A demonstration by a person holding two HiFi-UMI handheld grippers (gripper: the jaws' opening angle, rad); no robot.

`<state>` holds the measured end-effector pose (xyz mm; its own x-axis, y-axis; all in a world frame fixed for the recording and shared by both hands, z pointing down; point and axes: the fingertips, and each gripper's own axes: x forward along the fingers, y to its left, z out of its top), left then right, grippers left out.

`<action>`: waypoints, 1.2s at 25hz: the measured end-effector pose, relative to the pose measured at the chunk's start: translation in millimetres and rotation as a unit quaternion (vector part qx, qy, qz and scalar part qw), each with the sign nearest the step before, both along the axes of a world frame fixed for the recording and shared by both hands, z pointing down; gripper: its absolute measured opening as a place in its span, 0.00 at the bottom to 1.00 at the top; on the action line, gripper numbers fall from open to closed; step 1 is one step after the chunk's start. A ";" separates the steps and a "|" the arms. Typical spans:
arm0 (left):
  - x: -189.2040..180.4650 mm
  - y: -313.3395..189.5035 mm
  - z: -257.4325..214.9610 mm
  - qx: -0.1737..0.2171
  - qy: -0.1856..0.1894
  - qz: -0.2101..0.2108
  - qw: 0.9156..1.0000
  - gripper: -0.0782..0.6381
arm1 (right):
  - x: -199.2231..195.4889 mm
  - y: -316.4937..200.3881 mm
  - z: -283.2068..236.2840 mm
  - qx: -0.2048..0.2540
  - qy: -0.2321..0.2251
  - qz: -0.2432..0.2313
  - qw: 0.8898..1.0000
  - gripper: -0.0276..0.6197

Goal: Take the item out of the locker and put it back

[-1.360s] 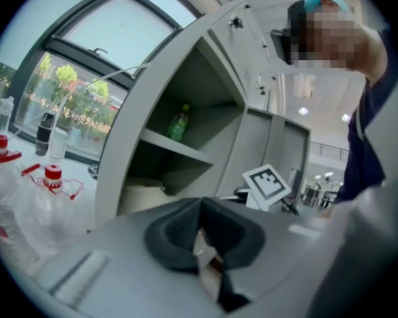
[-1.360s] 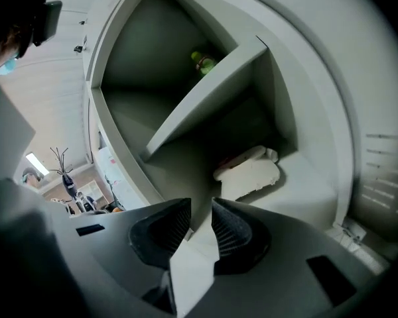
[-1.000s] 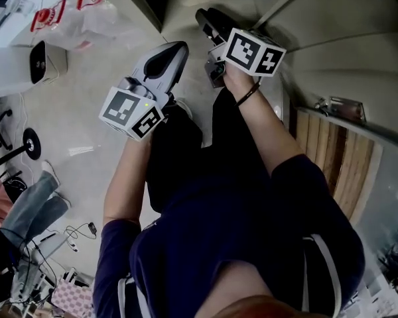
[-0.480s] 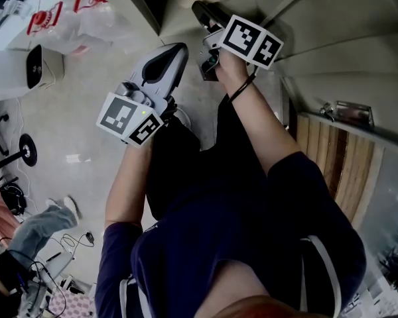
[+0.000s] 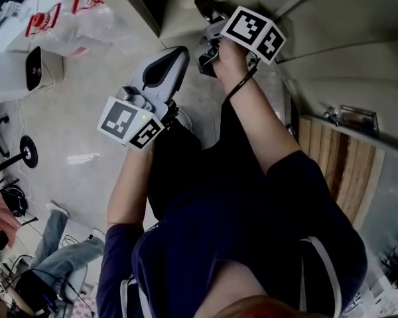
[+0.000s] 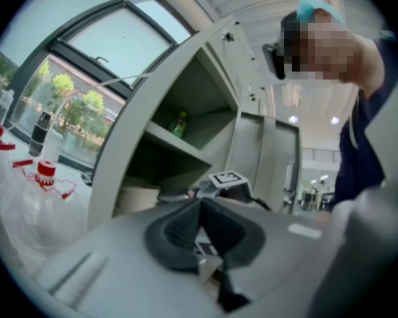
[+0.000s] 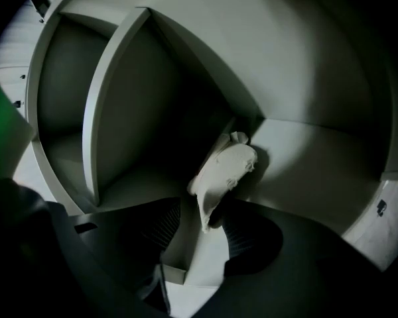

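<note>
Only right gripper view | right claw (image 7: 198, 225) just opened | pale item (image 7: 227, 169) between

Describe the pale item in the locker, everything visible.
The pale item looks off-white, soft and crumpled; cloth or a bag, I can't tell. It has a bunched top end and tapers to a thin lower tip. It lies tilted in the grey locker compartment, near an inner corner, resting on its panel. The fingers of the right gripper have just been opening; the tip reaches between them, apparently unpressed.
</note>
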<state>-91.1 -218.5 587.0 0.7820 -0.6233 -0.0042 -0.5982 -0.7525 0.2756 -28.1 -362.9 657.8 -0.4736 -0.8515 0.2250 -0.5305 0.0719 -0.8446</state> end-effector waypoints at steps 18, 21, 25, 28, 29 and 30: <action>-0.2 -1.6 0.9 0.003 -0.002 0.001 1.000 0.11 | 9.7 -17.2 -4.6 0.013 -0.041 0.037 0.998 0.11; 1.3 -2.0 2.3 0.003 -0.006 0.003 1.000 0.11 | 6.9 -14.9 -6.5 0.029 -0.069 0.035 0.997 0.09; 0.3 -1.3 4.8 -0.001 -0.009 0.002 1.000 0.11 | 5.3 -11.0 -12.8 0.052 -0.086 0.032 0.994 0.08; 0.0 -4.0 7.0 -0.006 -0.009 0.003 1.000 0.11 | 5.6 -10.7 -16.0 0.058 -0.104 0.035 0.992 0.08; 0.3 -4.8 7.1 -0.007 -0.010 0.004 1.000 0.11 | 5.7 -10.3 -16.3 0.059 -0.110 0.036 0.992 0.08; 0.6 -5.2 6.8 -0.008 -0.012 0.005 1.000 0.11 | 5.7 -9.3 -16.2 0.059 -0.114 0.038 0.991 0.08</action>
<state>-90.5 -223.7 593.7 0.7878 -0.6155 0.0248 -0.5974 -0.7536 0.2741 -22.3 -372.2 641.6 -0.4346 -0.9005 0.0164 -0.3344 0.1444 -0.9313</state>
